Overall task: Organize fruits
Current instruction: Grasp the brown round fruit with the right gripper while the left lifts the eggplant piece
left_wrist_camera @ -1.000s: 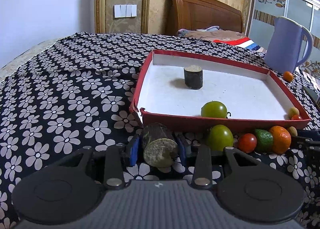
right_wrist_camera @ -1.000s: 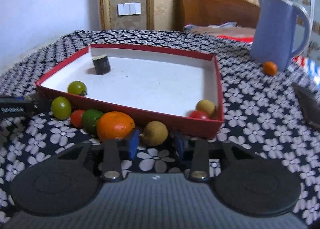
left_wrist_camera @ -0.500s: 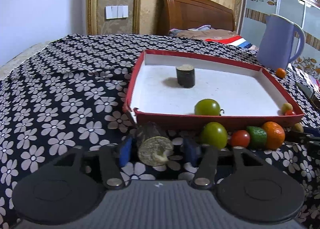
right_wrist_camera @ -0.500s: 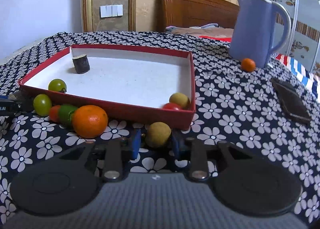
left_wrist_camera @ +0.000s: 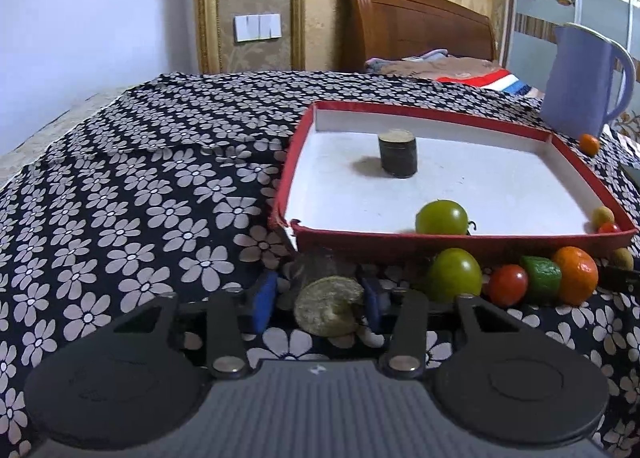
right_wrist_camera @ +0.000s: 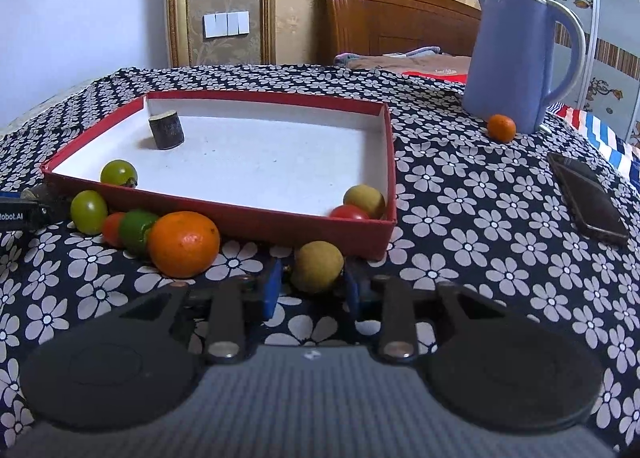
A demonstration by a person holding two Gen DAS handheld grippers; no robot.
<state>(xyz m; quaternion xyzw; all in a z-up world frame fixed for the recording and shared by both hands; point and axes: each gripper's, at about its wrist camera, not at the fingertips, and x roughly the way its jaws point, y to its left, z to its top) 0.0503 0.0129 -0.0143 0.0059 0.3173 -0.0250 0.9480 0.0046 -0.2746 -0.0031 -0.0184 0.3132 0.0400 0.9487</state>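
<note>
Closing in with my left gripper (left_wrist_camera: 320,296), its blue jaws are coming together on a dark cut stalk piece (left_wrist_camera: 326,308) that lies on its side between them, pale cut end facing me. The right-hand pad touches it; on the left a sliver of gap shows, so I can't tell whether the grip is firm. My right gripper (right_wrist_camera: 312,284) is clenched on a small tan round fruit (right_wrist_camera: 317,266), both pads pressed against it, down on the flowered cloth (left_wrist_camera: 140,210). Dead ahead of both tools stands the near wall of the red tray (right_wrist_camera: 256,220), just beyond each piece. Inside the tray I see another stalk piece (left_wrist_camera: 397,158) standing upright, a green tomato (left_wrist_camera: 442,217), and a tan fruit (right_wrist_camera: 364,200) touching a red tomato (right_wrist_camera: 348,213) in the corner. Between my two tools, along the tray's wall, sit a green tomato (left_wrist_camera: 454,276), a red one (left_wrist_camera: 507,285), a lime-green piece (left_wrist_camera: 542,278) and an orange (right_wrist_camera: 185,244). A blue kettle (right_wrist_camera: 516,58), a small orange (right_wrist_camera: 501,128) and a phone (right_wrist_camera: 586,198) lie well off to the right.
</note>
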